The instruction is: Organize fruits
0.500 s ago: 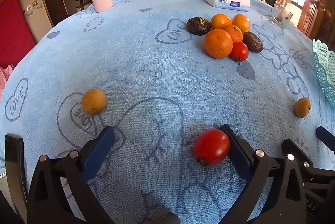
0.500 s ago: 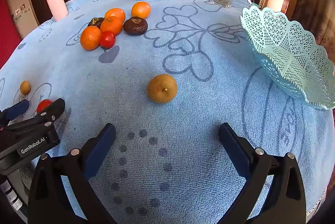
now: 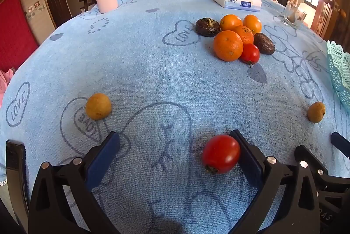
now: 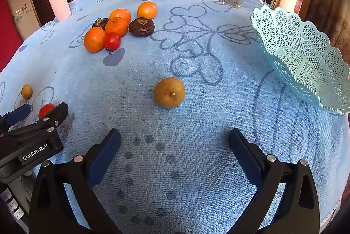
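Covering the whole counter (image 4: 196, 168), a pale blue terry cloth printed with hearts carries a mint-green perforated plastic basket (image 4: 306, 54) at the right edge of the right wrist view, well apart from the cluster of oranges, dark fruits and a small tomato (image 3: 236, 41) in the upper right of the left wrist view. Both the left tongs (image 3: 175, 153) and the right tongs (image 4: 175, 150) stand wide apart, gripping nothing. A round red tomato (image 3: 220, 154) lies low in the left view, touching the right-hand blue pad, while a brownish-yellow round fruit (image 4: 169, 92) sits mid-frame ahead of the right tongs.
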